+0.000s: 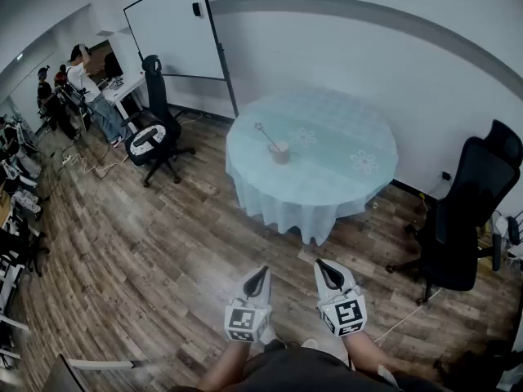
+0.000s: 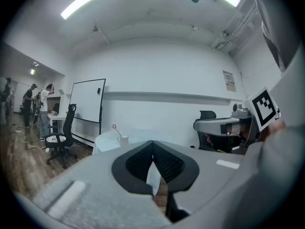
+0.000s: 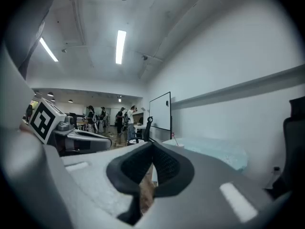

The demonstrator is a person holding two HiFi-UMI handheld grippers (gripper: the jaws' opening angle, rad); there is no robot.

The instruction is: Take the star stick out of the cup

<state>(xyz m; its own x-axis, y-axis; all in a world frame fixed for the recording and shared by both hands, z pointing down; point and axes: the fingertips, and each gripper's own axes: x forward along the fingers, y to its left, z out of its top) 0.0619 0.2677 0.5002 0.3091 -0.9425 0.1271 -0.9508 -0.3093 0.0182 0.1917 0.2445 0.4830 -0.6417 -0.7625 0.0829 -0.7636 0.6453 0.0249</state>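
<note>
A small pale cup [image 1: 279, 151] stands on the round table with a light blue cloth [image 1: 327, 178], far ahead of me. The thin star stick [image 1: 265, 135] leans out of the cup toward the upper left. In the left gripper view the cup [image 2: 123, 140] and stick [image 2: 116, 130] appear small and distant; in the right gripper view the cup [image 3: 177, 145] shows just past the jaws. My left gripper [image 1: 261, 273] and right gripper [image 1: 324, 266] are held low near my body, over the wooden floor. Both are shut and hold nothing.
A black office chair [image 1: 155, 129] stands left of the table, another [image 1: 474, 211] to the right by the wall. A whiteboard on a stand [image 1: 176, 27] is behind the table. Several people [image 1: 78, 80] work at desks far left. Cables lie on the floor [image 1: 90, 166].
</note>
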